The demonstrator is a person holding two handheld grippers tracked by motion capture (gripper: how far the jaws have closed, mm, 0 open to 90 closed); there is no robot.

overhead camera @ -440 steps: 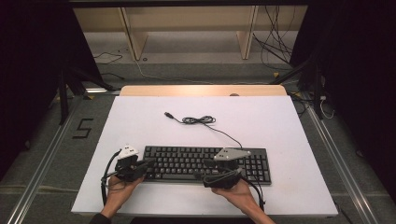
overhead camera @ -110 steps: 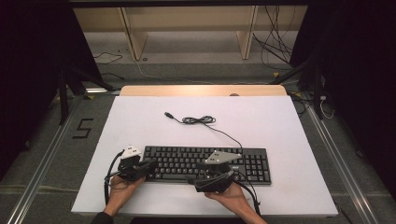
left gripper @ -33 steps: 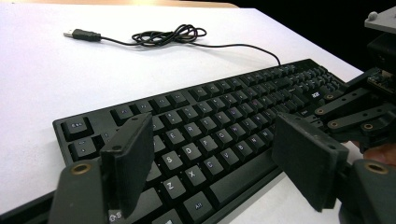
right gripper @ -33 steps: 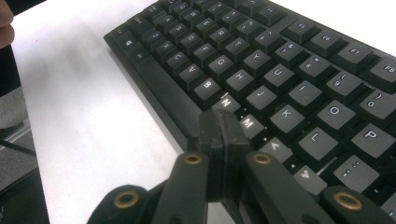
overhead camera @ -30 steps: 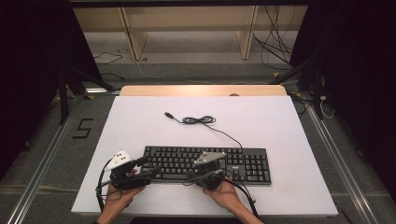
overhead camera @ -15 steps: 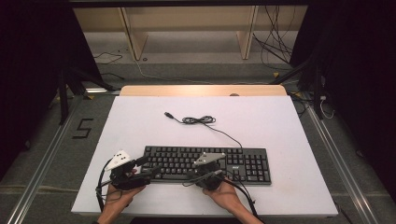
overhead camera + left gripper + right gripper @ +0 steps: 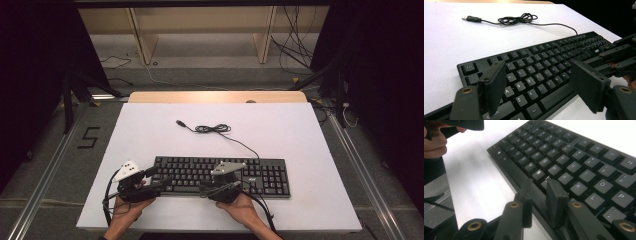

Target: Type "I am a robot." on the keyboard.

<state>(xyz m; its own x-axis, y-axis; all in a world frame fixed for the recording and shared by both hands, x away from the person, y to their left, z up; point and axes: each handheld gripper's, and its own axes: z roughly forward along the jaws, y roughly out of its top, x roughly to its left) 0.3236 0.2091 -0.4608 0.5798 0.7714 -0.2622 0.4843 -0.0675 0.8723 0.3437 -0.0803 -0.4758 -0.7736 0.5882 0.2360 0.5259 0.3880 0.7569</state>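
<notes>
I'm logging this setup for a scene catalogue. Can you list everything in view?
keyboard: one, black, near edge of the table, centre.
keyboard cable: one, black, partly coiled behind the keyboard, its USB plug lying loose on the table.
table: one, white top, wooden strip at the far edge.
wooden frame: one, light wood, on the floor beyond the table.
left tongs: one, black, open, at the keyboard's left front.
right tongs: one, black, slightly open, jaws just opening, at the keyboard's front edge.
hands: two, holding the tongs.
</notes>
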